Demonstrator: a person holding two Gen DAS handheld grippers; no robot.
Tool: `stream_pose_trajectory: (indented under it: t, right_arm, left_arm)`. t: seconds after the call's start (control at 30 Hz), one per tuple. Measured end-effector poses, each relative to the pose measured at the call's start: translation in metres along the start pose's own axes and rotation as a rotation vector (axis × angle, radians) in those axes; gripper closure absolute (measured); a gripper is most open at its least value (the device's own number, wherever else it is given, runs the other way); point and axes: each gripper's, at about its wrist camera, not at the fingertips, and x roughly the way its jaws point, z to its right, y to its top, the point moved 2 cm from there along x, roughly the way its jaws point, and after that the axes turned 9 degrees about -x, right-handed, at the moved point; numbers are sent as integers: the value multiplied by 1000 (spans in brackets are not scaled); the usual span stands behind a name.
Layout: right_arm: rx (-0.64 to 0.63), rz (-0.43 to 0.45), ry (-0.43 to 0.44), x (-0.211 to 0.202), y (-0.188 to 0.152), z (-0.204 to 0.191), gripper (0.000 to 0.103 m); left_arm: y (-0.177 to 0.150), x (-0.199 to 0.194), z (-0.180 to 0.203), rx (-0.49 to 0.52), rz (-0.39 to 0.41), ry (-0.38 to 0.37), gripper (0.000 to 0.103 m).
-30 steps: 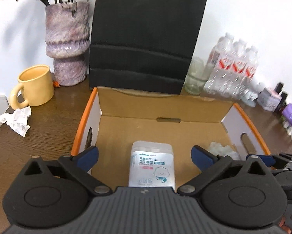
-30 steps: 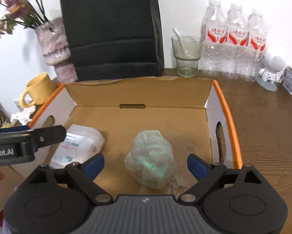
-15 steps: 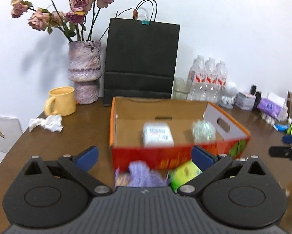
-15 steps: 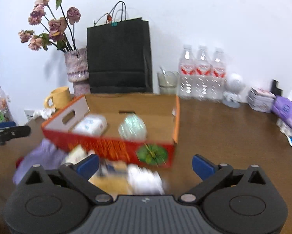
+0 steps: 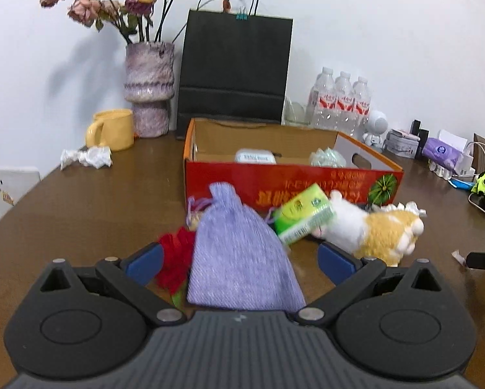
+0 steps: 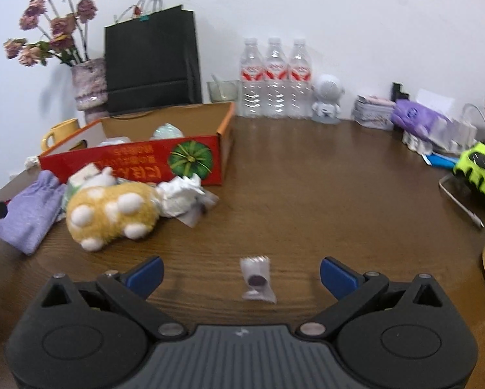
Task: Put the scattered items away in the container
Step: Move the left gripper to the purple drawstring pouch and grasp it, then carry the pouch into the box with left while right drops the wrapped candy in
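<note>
On the table [image 6: 323, 194] before the box [image 5: 291, 184], both tools gape: left tool [image 5: 239, 259] around a pouch [image 5: 239, 259] (untouched), right tool [image 6: 240, 274] around a candy [image 6: 257, 280].

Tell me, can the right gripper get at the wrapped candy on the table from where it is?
Probably yes: the right gripper is open, the candy lies alone on bare table between its fingers, nothing blocking.

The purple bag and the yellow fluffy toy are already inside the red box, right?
Not quite. The purple bag and the yellow fluffy toy lie on the table in front of the red box, not inside it. The left wrist view shows this best.
</note>
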Motion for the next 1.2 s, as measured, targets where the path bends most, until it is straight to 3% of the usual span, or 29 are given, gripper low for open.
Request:
stream_pose_trajectory:
  t: [0.13,0.43,0.53,0.67,0.77,0.87,0.93,1.0,1.03,1.2]
  right_arm:
    - [-1,-14,-10,4,-4,0,7]
    - [-1,-21,-8,7,-6,0,8]
    - [-3,-37,-2,10,-6,0,22]
    - [-14,-59,13,15,-6,-2,28]
    - [-23,-60,10,16,-6,-4,34]
    - [-22,-51,18,14,-7,-3,49]
    - [-17,-47,12,13,-7,-2,60]
    - [-6,-44,4,12,-7,0,70]
    - [1,-42,2,12,-8,1,81]
    - [12,-26,12,7,-11,1,84]
  left_arm:
    - [-4,2,6,34,-1,17,0]
    - [-5,13,19,70,-21,37,0]
    - [-5,22,24,104,-27,65,0]
    - [-6,33,31,158,-29,105,1]
    - [-6,39,34,186,-15,140,12]
    - [-6,45,32,199,-25,162,40]
    - [-7,49,30,199,-64,143,64]
    - [-8,48,28,197,-73,130,79]
    - [-8,47,29,199,-68,125,84]
    - [-11,40,31,207,-53,90,94]
